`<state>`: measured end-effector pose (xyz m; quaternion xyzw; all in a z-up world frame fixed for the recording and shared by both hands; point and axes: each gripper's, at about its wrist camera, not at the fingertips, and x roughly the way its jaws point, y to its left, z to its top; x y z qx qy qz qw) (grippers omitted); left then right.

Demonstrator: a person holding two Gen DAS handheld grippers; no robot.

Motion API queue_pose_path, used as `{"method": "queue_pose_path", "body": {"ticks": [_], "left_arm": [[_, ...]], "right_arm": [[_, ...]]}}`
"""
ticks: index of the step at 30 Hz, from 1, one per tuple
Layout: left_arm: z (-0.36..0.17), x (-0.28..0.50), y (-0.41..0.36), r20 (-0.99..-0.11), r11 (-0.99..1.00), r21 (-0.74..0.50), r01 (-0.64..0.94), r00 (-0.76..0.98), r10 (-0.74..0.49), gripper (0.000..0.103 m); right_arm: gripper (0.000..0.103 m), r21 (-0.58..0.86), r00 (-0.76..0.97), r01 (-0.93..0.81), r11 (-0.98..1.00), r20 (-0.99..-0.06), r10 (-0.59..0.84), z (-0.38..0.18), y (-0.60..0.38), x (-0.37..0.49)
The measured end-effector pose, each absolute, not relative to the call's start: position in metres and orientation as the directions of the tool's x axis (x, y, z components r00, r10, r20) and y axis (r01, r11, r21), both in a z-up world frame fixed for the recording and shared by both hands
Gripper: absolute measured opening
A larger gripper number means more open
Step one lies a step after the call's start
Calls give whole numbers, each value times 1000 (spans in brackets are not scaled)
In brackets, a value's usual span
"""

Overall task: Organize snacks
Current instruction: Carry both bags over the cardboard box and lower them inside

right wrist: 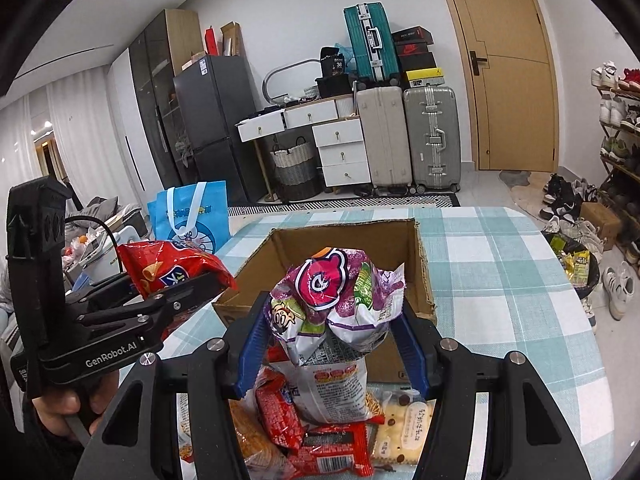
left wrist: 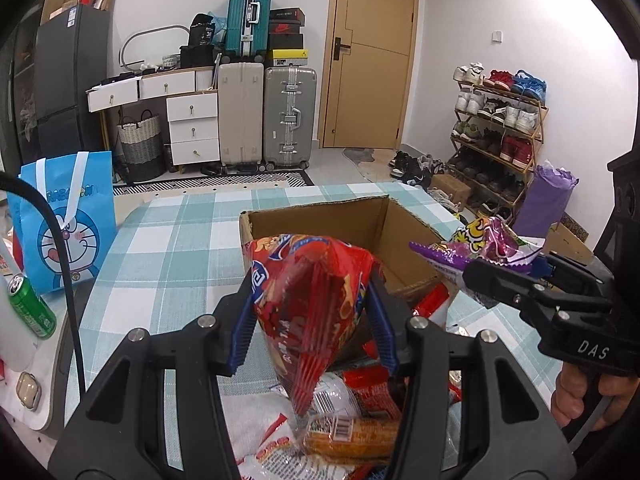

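My left gripper (left wrist: 312,312) is shut on a red snack bag (left wrist: 316,300) and holds it up just before the open cardboard box (left wrist: 320,216). My right gripper (right wrist: 332,332) is shut on a purple and white snack bag (right wrist: 336,300), raised in front of the same box (right wrist: 348,236). The box looks empty inside. Each gripper shows in the other's view: the right one (left wrist: 500,276) at the right, the left one (right wrist: 192,280) at the left. A pile of snack packets (right wrist: 320,420) lies on the table below both grippers.
The table has a teal checked cloth (left wrist: 180,240). A blue cartoon bag (left wrist: 68,216) stands at the table's left, with a green can (left wrist: 32,308) nearer me. Suitcases, drawers, a door and a shoe rack (left wrist: 500,128) are behind.
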<state>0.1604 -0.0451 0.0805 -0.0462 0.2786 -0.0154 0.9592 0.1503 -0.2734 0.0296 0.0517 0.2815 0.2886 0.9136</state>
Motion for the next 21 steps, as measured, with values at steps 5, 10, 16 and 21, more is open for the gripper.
{"method": "queue_pose_path", "body": {"ticks": [5, 10, 16, 21], "left_arm": [[78, 183, -46, -542, 995, -97, 5, 838, -57, 47], [76, 198, -47, -546, 996, -93, 10, 835, -59, 48], [72, 215, -48, -554, 996, -89, 14, 830, -61, 48], [64, 225, -45, -582, 995, -98, 3, 811, -60, 49]], "right_arm": [[59, 266, 667, -493, 828, -496, 556, 24, -270, 163], [59, 275, 667, -488, 828, -495, 557, 25, -268, 174], [59, 267, 666, -475, 839, -514, 540, 20, -264, 183], [72, 263, 671, -460, 848, -522, 526, 19, -261, 186]]}}
